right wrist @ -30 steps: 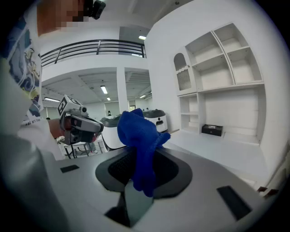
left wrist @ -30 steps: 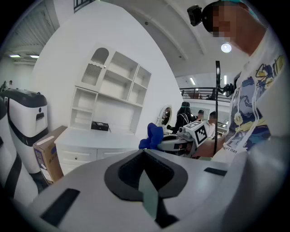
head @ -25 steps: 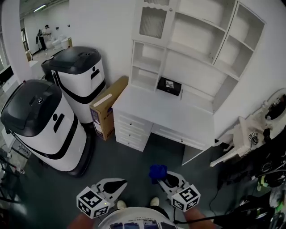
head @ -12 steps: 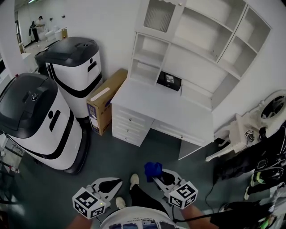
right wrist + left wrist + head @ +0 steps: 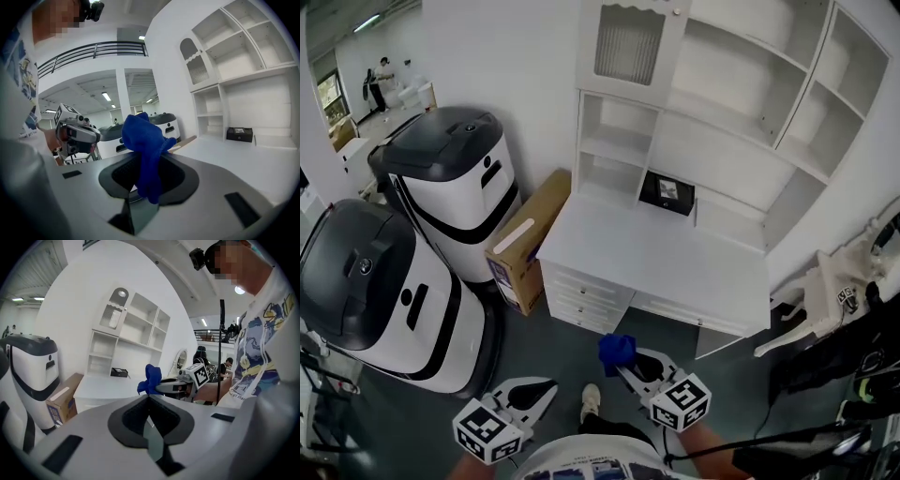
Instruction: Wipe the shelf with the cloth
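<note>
And there was the right gripper, low in the head view, its jaws clamped on the blue cloth. The right gripper view backed it up: the cloth was bunched above the jaws, with one fold hanging down between them. The cloth was in the air above the dark floor, just short of the desk's front edge and touching no shelf.

Over to the left gripper, and its own view showed the jaws pressed together with nothing between them. It hung beside the right one, apart from it. Each gripper carried a cube with black-and-white square markers; those were patterns, not words.

Ahead stood the white desk with three drawers on its left side and the tall open shelf unit rising from its back. A small black box sat on the desk top at the foot of the shelves; it had a pale label, too small to read. A cardboard box leaned against the desk's left side, with a pale strip on top and purple print on its end, also unreadable. Left of that stood two big white-and-black machines, each with a small badge that was illegible. The person's shirt showed a blue and yellow printed graphic, but no wording could be made out.
</note>
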